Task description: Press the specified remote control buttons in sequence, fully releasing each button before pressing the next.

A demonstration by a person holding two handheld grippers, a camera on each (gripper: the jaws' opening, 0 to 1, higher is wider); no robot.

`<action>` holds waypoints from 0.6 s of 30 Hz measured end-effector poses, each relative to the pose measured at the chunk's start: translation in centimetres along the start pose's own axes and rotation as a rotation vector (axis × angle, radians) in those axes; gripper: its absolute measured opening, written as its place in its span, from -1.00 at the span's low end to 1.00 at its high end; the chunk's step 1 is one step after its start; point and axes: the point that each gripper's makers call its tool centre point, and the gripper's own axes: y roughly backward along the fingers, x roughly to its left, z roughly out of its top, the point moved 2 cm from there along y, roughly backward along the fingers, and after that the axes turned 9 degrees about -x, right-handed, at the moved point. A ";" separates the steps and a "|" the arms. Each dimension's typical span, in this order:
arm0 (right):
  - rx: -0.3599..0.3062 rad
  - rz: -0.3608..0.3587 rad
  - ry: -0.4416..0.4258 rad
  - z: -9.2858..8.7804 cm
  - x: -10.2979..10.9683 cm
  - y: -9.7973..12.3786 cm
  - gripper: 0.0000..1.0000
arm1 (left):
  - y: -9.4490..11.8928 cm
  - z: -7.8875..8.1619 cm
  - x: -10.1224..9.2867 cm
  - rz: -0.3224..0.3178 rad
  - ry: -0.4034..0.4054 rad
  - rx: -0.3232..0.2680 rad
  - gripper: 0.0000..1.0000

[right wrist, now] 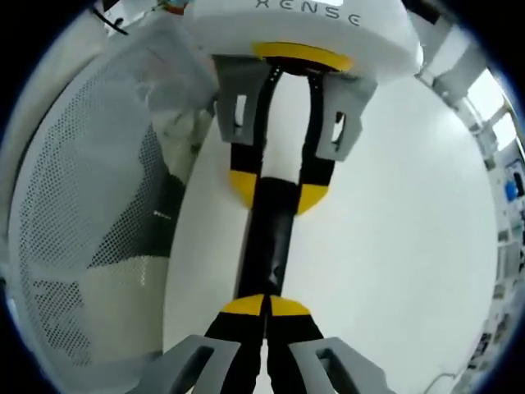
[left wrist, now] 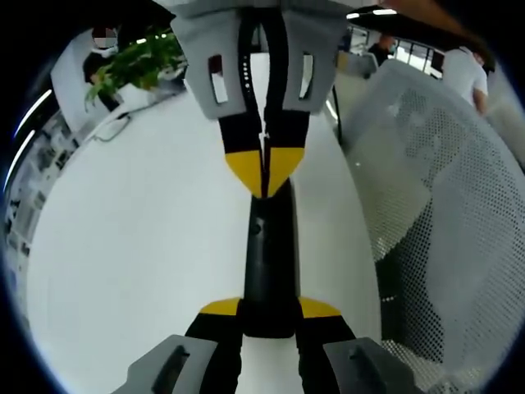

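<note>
**Remote clamped at one end, closed tips on the other**

The black remote control (left wrist: 267, 263) lies lengthwise on the white table (left wrist: 131, 246), stretched between the two grippers. In the left gripper view its near end sits between the left gripper (left wrist: 269, 316)'s yellow-tipped jaws, which stand apart on either side of the body and press against its flanks, so this claw is gripping the remote. A small round button shows on the remote's upper face, toward its far end.

At that far end the right gripper (left wrist: 264, 176) comes in from the top of the left gripper view, pointing straight back at the camera. Its two yellow tips are brought together into a single wedge, closed with nothing between them, and the wedge's point rests on or just over the remote's end; actual contact cannot be told.

The right gripper view gives the mirror of this. The right gripper (right wrist: 267, 308) rises from the bottom with its yellow tips meeting at the remote control (right wrist: 267, 238)'s near end, and the left gripper (right wrist: 279, 190) reaches down from the top, its jaws spread around the remote's far end. The two tools face each other head-on along the remote's length.

Beside the table stands a white mesh-backed chair (left wrist: 443, 180), with a green plant (left wrist: 135, 66) at the table's far edge.
</note>
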 end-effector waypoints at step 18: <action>0.009 0.018 -0.008 -0.6 0.4 -1.1 -1.00 | 0.0 0.0 0.0 0.002 -0.004 -0.004 -0.53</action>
